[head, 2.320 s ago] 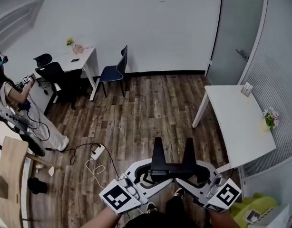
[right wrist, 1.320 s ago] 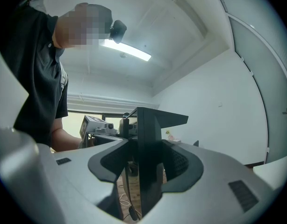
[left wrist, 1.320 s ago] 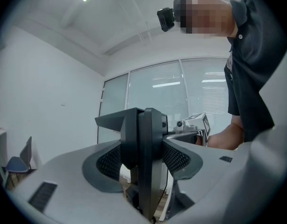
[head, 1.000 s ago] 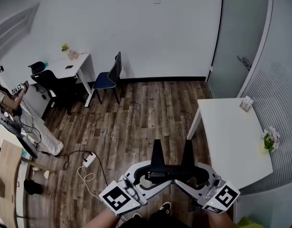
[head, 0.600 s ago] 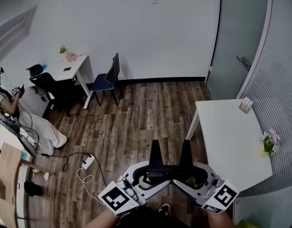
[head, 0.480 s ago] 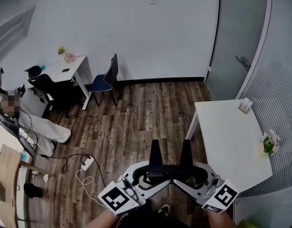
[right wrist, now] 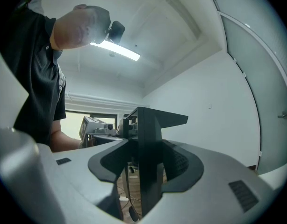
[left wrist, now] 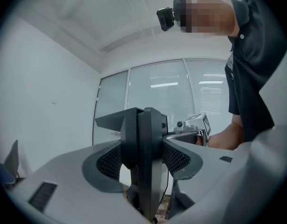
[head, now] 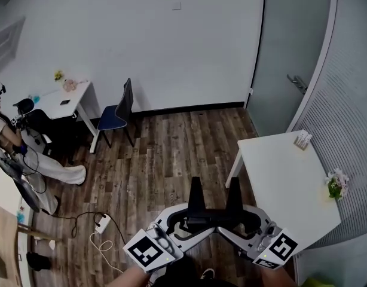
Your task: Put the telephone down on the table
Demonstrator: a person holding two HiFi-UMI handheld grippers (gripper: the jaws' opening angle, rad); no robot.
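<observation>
The black telephone (head: 210, 211), a flat body with two upright prongs, hangs in the air above the wooden floor, clamped from both sides. My left gripper (head: 184, 223) is shut on its left end and my right gripper (head: 238, 223) on its right end. In the left gripper view the telephone (left wrist: 143, 157) stands edge-on between the grey jaws, with the other gripper behind it. The right gripper view shows the same black telephone (right wrist: 148, 157) between its jaws. The white table (head: 285, 187) lies to the right of the grippers, a little ahead.
On the table stand a small box (head: 302, 139) at the far corner and a little flower plant (head: 334, 185) at the right edge. A glass door (head: 291, 58) is beyond it. At far left are a desk (head: 61, 100), a blue chair (head: 115, 115), a seated person (head: 16, 154) and a power strip (head: 101, 223).
Both grippers have travelled across the room with the telephone still clamped between them. The white table now lies closer to the grippers, and the desk and chair have slid left.
</observation>
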